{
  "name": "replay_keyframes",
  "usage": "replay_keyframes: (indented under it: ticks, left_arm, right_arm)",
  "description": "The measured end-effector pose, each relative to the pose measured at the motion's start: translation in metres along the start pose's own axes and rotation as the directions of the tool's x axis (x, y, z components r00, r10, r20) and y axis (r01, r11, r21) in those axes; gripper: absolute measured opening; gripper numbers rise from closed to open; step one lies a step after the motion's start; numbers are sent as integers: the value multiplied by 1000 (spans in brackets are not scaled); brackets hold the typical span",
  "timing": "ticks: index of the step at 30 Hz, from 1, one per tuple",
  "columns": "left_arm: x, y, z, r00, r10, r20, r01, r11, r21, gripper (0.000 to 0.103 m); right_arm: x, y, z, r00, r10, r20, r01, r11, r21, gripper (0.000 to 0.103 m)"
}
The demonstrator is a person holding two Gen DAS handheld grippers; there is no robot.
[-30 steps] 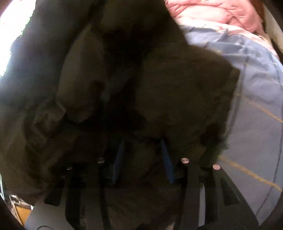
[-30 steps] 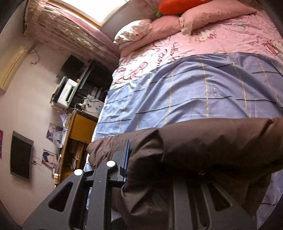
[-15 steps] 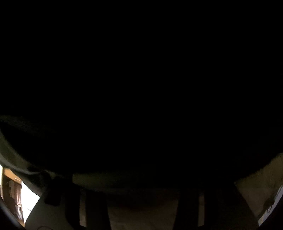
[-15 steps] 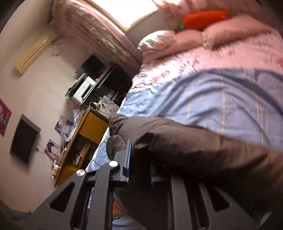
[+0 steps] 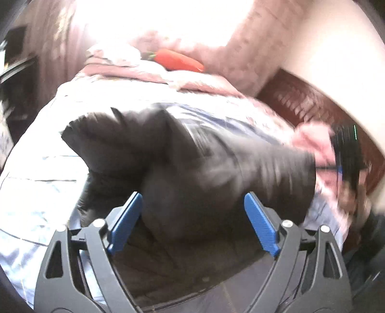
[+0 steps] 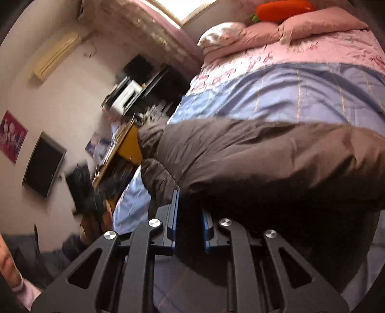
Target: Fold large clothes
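Left gripper (image 5: 192,216) gapes wide, holding nothing, above the puffy dark brown jacket (image 5: 192,156) on the blue-and-pink bed (image 5: 36,168); right gripper (image 6: 189,216) pinches the jacket's edge. No writing readable.

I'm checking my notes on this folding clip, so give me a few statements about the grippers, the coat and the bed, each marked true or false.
1. The left gripper has its fingers spread wide apart. True.
2. The right gripper is open and holds nothing. False: its fingers are nearly together, pinching the dark brown coat.
3. The dark brown coat lies over a blue striped bedspread. True.
4. A green toy lies on the pink pillows. False: it is an orange carrot-shaped plush.
5. The left gripper grips the coat. False: the coat lies ahead, between the open fingers, ungripped.
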State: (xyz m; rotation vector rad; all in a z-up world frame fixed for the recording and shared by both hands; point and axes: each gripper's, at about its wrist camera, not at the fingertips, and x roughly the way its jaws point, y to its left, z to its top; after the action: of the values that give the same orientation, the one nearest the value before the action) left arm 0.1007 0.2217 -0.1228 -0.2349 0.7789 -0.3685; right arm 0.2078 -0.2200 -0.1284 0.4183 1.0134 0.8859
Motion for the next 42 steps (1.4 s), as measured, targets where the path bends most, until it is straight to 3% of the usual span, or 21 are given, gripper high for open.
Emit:
replay_keyframes:
  ticks: [2, 4, 5, 6, 8, 10, 11, 12, 13, 14, 15, 16, 18, 21, 22, 24, 27, 31, 34, 38, 42]
  left_arm:
    - [22, 6, 18, 991, -57, -120, 45, 993, -107, 95]
    - [50, 2, 29, 974, -123, -190, 93, 983, -160, 95]
    - [56, 6, 43, 974, -145, -176, 110, 975, -193, 96]
    - [63, 0, 57, 971, -170, -171, 130, 967, -220, 100]
    - [91, 9, 79, 944, -246, -219, 163, 928, -336, 101]
    - [126, 11, 94, 928, -208, -310, 69, 911, -406, 101]
    - [148, 9, 95, 914, -163, -370, -13, 902, -431, 85]
    - [168, 12, 89, 889, -151, -433, -87, 872, -481, 60]
    - [184, 20, 82, 859, -203, -470, -110, 823, -557, 32]
    - [193, 21, 80, 851, -233, -471, -111, 797, -594, 19]
    - [191, 15, 82, 865, -192, -464, -111, 829, -548, 16]
    - [185, 6, 85, 880, -143, -453, -111, 866, -488, 13]
    - [169, -11, 94, 912, -86, -401, -90, 912, -399, 11]
    - [142, -31, 131, 971, -26, -237, -47, 954, -297, 10]
    - [132, -39, 139, 983, -9, -186, -42, 963, -266, 10]
    - [112, -56, 142, 992, 28, -125, -51, 981, -186, 10]
    - [92, -73, 110, 994, 28, -102, -39, 994, -106, 11]
    - [90, -81, 34, 986, -10, -169, -7, 995, -97, 13]
    - [84, -88, -26, 966, -3, -259, -10, 999, -50, 14]
    - [81, -89, -81, 924, -14, -382, -6, 999, -51, 21]
    - [90, -101, -127, 869, 39, -494, -12, 998, 59, 24]
  right_arm:
    - [5, 2, -12, 1000, -1, -24, 2, 1000, 23, 20]
    - [8, 1, -14, 1000, -13, -25, 15, 998, 57, 53]
    - [8, 1, -13, 1000, -14, -14, 15, 998, 68, 88]
    - [5, 2, -10, 1000, -22, 22, 20, 997, 79, 102]
    - [1, 6, 2, 996, -8, 85, 2, 997, 80, 102]
    - [8, 2, 24, 996, -43, 80, 33, 993, 117, 102]
    - [17, -7, 36, 996, -78, 53, 68, 983, 170, 102]
    - [23, -17, 43, 996, -82, 33, 72, 971, 226, 101]
    - [35, -35, 52, 998, -57, 17, 48, 940, 337, 92]
    - [45, -45, 56, 999, -49, -9, 48, 915, 400, 25]
    - [53, -49, 59, 996, -77, -52, 91, 906, 413, 13]
    - [57, -47, 60, 992, -105, -71, 125, 907, 402, 13]
    - [57, -24, 70, 977, -207, -51, 213, 941, 263, 10]
    - [39, 13, 101, 940, -328, 96, 321, 943, 82, 10]
    - [34, 21, 107, 928, -346, 139, 345, 938, 33, 10]
    - [25, 46, 111, 900, -375, 221, 409, 903, -134, 10]
    - [14, 57, 72, 914, -344, 214, 392, 884, -255, 10]
    - [22, 42, -2, 934, -338, 111, 356, 891, -283, 10]
    - [31, 30, -60, 941, -336, 34, 333, 910, -247, 10]
    - [40, 22, -122, 945, -321, -58, 306, 934, -182, 10]
    - [62, 18, -164, 921, -342, -186, 324, 938, -121, 11]
